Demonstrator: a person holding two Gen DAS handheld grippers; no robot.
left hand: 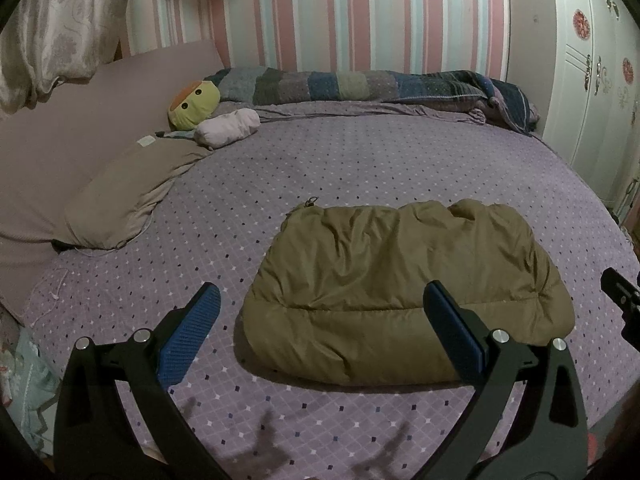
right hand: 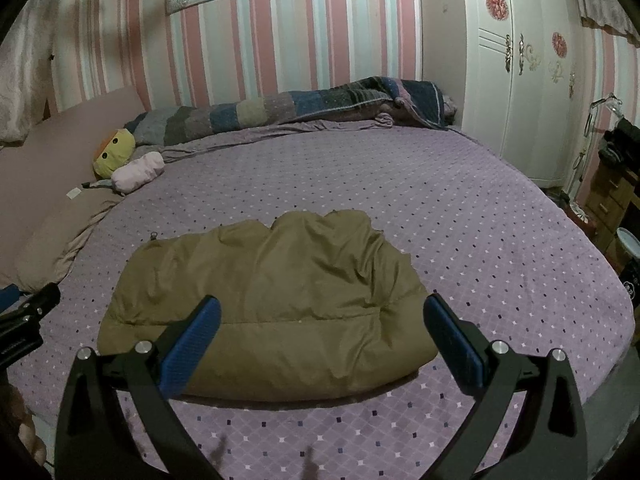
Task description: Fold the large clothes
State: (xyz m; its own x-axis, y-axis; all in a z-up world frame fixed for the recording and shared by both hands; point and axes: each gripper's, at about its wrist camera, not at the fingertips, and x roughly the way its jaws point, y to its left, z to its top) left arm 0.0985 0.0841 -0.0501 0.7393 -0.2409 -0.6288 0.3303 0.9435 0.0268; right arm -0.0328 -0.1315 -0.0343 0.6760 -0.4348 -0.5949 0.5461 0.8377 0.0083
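left gripper [left hand: 322, 320]: two black, angular finger arms with long cut-out slots, each tipped with a blue pad [left hand: 191, 334] of fine ribbed texture; two round silver screw heads sit on each arm near the pad. right gripper [right hand: 322, 328]: same build, black slotted arms, blue ribbed pads [right hand: 192, 346], silver screws in matching spots.

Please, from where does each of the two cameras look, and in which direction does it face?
Left wrist view: sits on the left gripper, above the bed's near edge, facing the striped wall; its own open fingers show, the right gripper's edge at far right.
Right wrist view: sits on the right gripper, facing likewise; its open fingers show, the left gripper at far left.
Both share the folded olive padded jacket, yellow plush toy, and wardrobe.
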